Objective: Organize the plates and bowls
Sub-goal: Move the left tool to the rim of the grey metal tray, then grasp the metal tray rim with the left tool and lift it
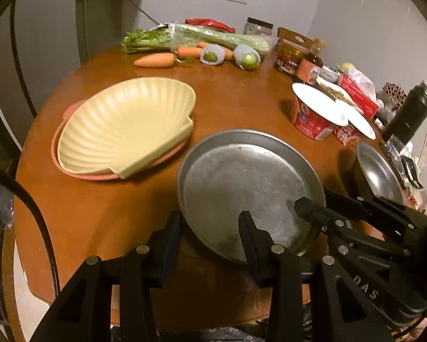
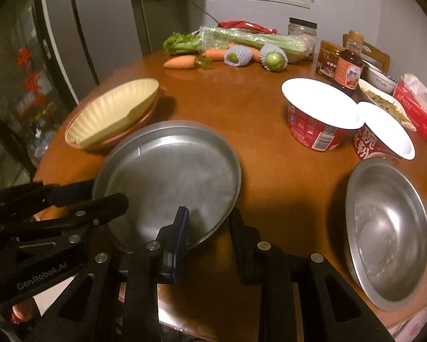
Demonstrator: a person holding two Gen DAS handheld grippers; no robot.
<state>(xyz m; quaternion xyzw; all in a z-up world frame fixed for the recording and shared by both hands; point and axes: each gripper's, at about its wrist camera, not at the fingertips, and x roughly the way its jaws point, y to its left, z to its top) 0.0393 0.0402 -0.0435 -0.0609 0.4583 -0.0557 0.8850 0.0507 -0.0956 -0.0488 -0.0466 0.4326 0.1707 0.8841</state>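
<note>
metal plate held at two rim points, shell dish stack up and to the left

the round metal plate point(image 1: 242, 182) sits low and centre in the left wrist view, near the front edge of the wooden table point(image 1: 242, 105). both tools are on it. the left gripper point(image 1: 210, 228) straddles the near rim, one finger outside the edge and one over the plate's floor, jaws narrowly apart with the rim between them; whether the pads actually press it i cannot tell. the right gripper point(image 2: 209, 222) straddles the rim at the plate's lower right in its own view, one finger inside and one outside; its jaws read as drawn in as far as they go, so i judge it clamped on the rim.

the plate is round, so it has no long axis and no heading; what matters is that its two grip points lie side by side on the near arc, with the plate's body stretching away from both jaws, up-frame.

the yellow shell dish point(image 1: 125, 122) rests on a pink plate point(image 1: 70, 171), left of and above the metal plate, just beside its rim. the shell's long axis runs lower left to upper right, hinge notch toward lower right. the left hand is nearer that stack. a metal bowl point(image 2: 387, 233) lies at lower right of the right wrist view, apart from the plate.
</note>
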